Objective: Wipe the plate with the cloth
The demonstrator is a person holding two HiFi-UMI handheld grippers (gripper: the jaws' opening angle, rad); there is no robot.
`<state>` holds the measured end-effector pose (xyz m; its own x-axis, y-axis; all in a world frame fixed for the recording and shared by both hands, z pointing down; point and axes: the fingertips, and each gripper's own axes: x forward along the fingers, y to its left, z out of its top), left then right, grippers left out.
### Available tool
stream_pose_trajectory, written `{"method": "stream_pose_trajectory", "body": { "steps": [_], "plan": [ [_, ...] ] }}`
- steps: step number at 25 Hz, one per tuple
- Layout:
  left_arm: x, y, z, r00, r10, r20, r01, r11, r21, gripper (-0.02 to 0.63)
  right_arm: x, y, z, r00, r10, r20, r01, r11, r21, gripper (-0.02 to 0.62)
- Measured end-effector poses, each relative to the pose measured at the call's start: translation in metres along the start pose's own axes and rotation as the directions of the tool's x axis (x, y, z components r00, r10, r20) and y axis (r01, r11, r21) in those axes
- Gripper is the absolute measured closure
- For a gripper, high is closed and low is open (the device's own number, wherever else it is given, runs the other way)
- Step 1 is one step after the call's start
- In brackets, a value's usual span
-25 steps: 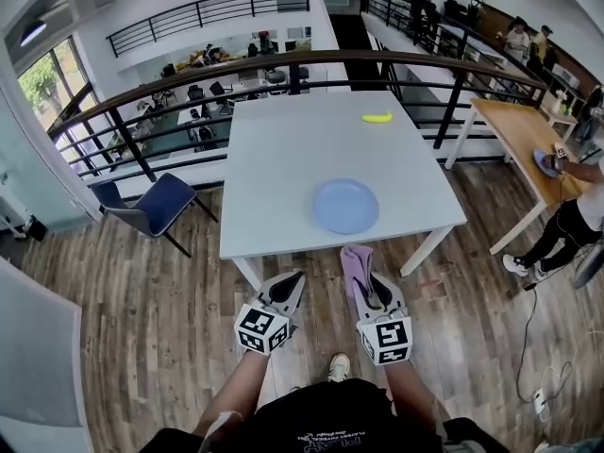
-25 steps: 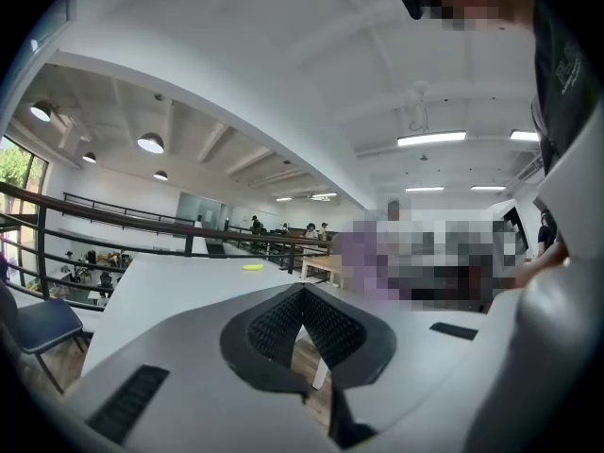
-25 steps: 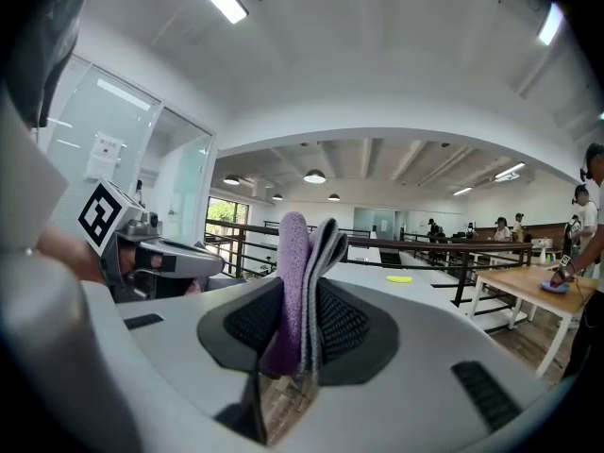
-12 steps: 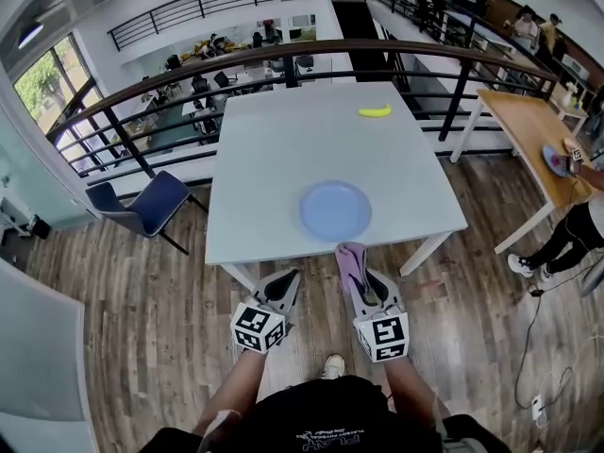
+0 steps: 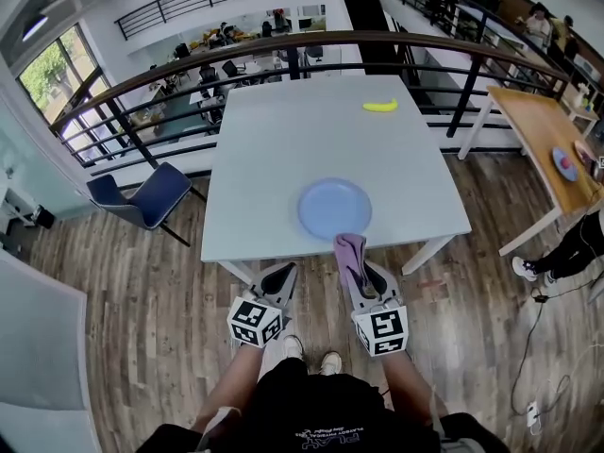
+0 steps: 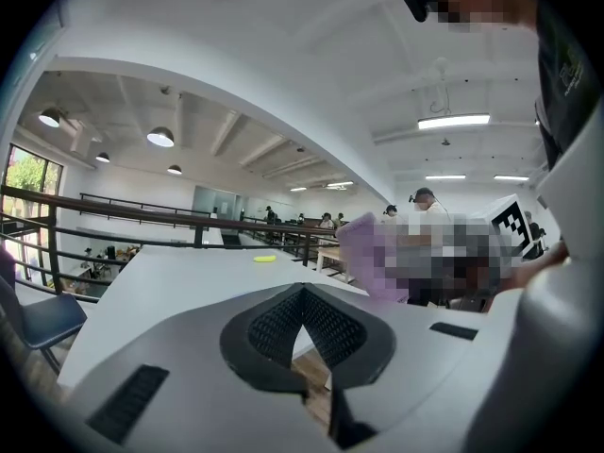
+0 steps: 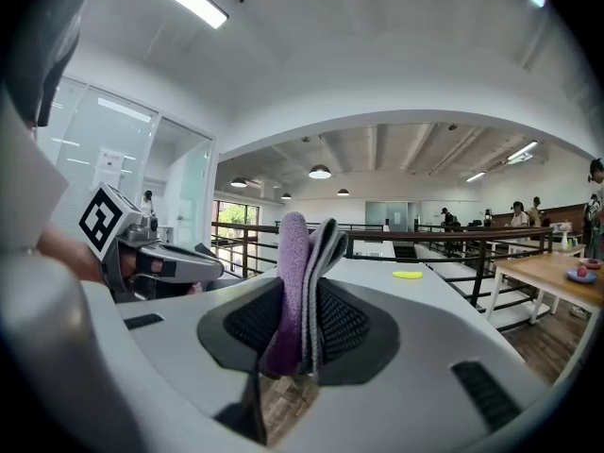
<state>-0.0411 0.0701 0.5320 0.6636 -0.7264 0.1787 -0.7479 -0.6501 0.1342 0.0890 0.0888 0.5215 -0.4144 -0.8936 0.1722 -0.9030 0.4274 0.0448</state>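
Head view: one blue plate (image 5: 335,209), one banana (image 5: 379,106), one purple cloth (image 5: 350,251) and two grippers. The plate sits near the front edge of a white table (image 5: 274,149); the banana lies at the far side, well apart from it. The floor (image 5: 132,300) is wood planks, a blue chair (image 5: 151,199) stands left of the table, and a dark railing (image 5: 283,47) curves behind it. A wooden table (image 5: 543,135) stands to the right. The left gripper (image 5: 286,274) hangs before the table edge, touching nothing. The right gripper (image 5: 362,270) holds the cloth, whose free end reaches the plate's near rim; whether they touch cannot be told.

Left gripper view: its jaws (image 6: 304,295) are pressed together with nothing between them. The tabletop (image 6: 160,276) runs ahead, with the banana (image 6: 265,259) far off and the cloth (image 6: 363,248) to the right.

Right gripper view: the jaws are clamped on the folded cloth (image 7: 302,262), which stands upright between the pads, purple on the left and grey on the right. The left gripper (image 7: 165,262) shows alongside and the banana (image 7: 408,274) lies beyond on the table.
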Motion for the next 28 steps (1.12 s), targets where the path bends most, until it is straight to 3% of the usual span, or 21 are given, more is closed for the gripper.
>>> {"method": "stream_pose_trajectory", "body": {
  "steps": [6,15,28],
  "plan": [
    [0.024,0.010,0.001,1.000,0.000,0.002,0.000,1.000,0.003,0.604,0.016,-0.009,-0.001,1.000,0.029,-0.003,-0.029,0.999,-0.016,0.491],
    [0.066,0.055,0.021,0.998,-0.036,0.043,0.037,0.999,-0.002,0.604,0.071,-0.026,0.006,1.000,0.006,-0.029,-0.007,0.999,-0.036,0.491],
    [0.134,0.119,0.041,0.995,-0.101,0.011,0.101,0.995,0.010,0.604,0.162,-0.066,0.026,0.997,-0.050,-0.064,0.047,0.998,-0.041,0.491]
  ]
}}
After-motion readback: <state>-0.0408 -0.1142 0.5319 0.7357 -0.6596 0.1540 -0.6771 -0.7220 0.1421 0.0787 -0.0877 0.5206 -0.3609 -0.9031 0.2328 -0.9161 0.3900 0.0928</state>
